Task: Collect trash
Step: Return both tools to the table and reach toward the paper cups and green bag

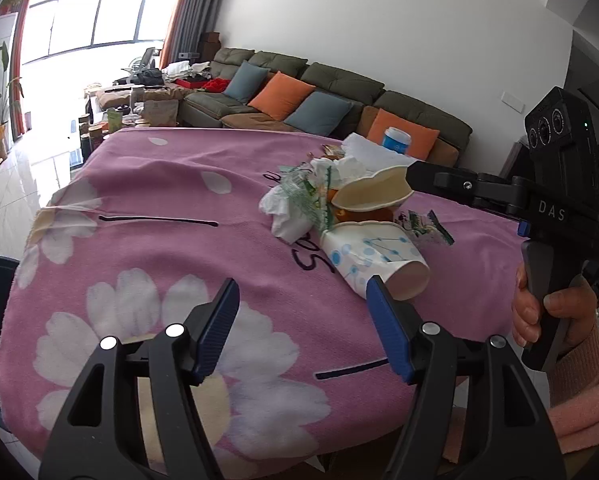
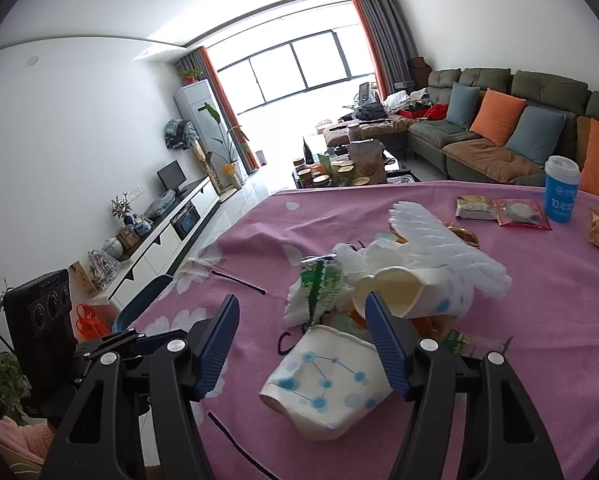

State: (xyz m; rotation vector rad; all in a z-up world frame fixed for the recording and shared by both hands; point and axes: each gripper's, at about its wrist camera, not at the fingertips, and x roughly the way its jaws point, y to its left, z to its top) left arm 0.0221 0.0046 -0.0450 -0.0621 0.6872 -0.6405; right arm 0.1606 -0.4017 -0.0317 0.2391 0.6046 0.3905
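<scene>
a heap of rubbish sits near the middle of the table [image 2: 539, 320], which is covered by a pink fleece cloth printed with white flowers. nearest the person lies a crumpled white paper cup with blue dot-and-line print [image 2: 323, 380], tipped on its side. behind it lies a second squashed paper cup with a cream inside [image 2: 403, 296], along with crumpled white tissue [image 1: 283, 216], a torn green-and-clear plastic wrapper [image 2: 319, 288] and a white pleated paper piece [image 2: 447, 248].

the right claw [image 2: 301, 344] has its blue-padded jaws standing well apart, with nothing between the pads. the printed cup lies just ahead of it and slightly toward its right finger. in the right wrist view, the cup's long axis slants from its closed base at lower left to its crushed mouth at upper right.

the left claw [image 1: 301, 324] is likewise wide open and empty. in its view the same printed cup [image 1: 375, 256] lies ahead and off to the right, close beside the tip of the right-hand finger, base end toward the claw.

the right claw looks the nearer and better lined up, so closing across the cup's flattened sides is probably the simpler grab.

a blue lidded tumbler [image 2: 561, 190] and sealed snack packets [image 2: 499, 210] stand well apart at the far side and may not be rubbish.
</scene>
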